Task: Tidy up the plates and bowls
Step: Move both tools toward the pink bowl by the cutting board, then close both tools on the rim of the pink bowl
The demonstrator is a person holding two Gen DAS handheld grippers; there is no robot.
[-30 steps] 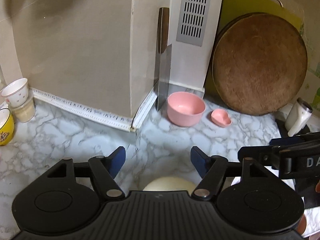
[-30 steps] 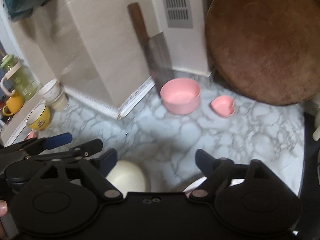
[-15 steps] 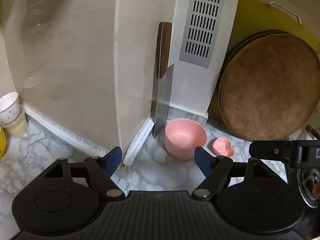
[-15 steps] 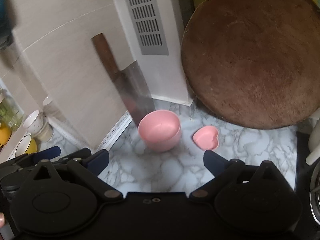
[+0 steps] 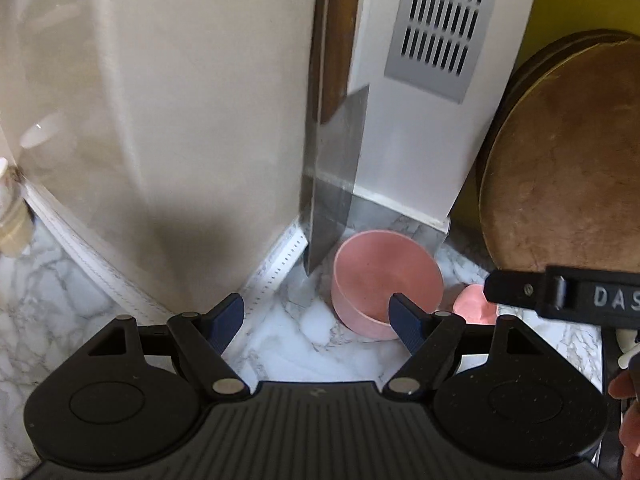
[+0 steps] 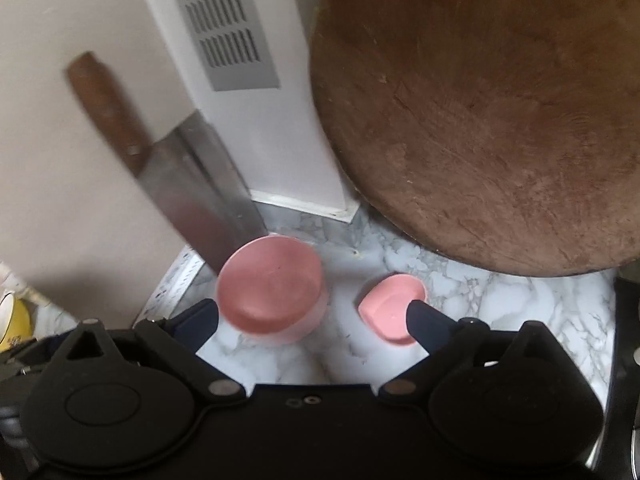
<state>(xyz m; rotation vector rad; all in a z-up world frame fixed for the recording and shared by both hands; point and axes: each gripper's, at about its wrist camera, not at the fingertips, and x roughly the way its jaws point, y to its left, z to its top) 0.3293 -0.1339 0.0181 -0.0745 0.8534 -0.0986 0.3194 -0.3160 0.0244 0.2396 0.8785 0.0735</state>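
Observation:
A round pink bowl [image 5: 380, 276] [image 6: 272, 288] stands upright on the marble counter [image 5: 304, 332] in the wall corner. A small pink heart-shaped dish [image 5: 474, 304] [image 6: 390, 300] lies just to its right, apart from it. My left gripper [image 5: 316, 312] is open and empty; its right fingertip [image 5: 402, 314] overlaps the bowl's near side. My right gripper [image 6: 312, 314] is open wide, with the bowl just beyond its left fingertip [image 6: 206, 314] and the dish behind its right one. Neither touches a dish. The right gripper's body [image 5: 560, 292] shows at the left view's right edge.
A cleaver [image 5: 332, 184] [image 6: 200, 184] leans on the wall right behind the bowl. A large round wooden board [image 6: 492, 120] [image 5: 568, 160] leans at the back right, beside a white vented panel [image 6: 224, 40]. A yellow cup [image 6: 10, 320] sits far left. A dark stove edge [image 6: 626, 340] borders the right.
Both grippers have moved forward into the corner, so the bowl and heart dish now sit close to the fingertips. The cream round object has left both views. The right jaws have spread wider.

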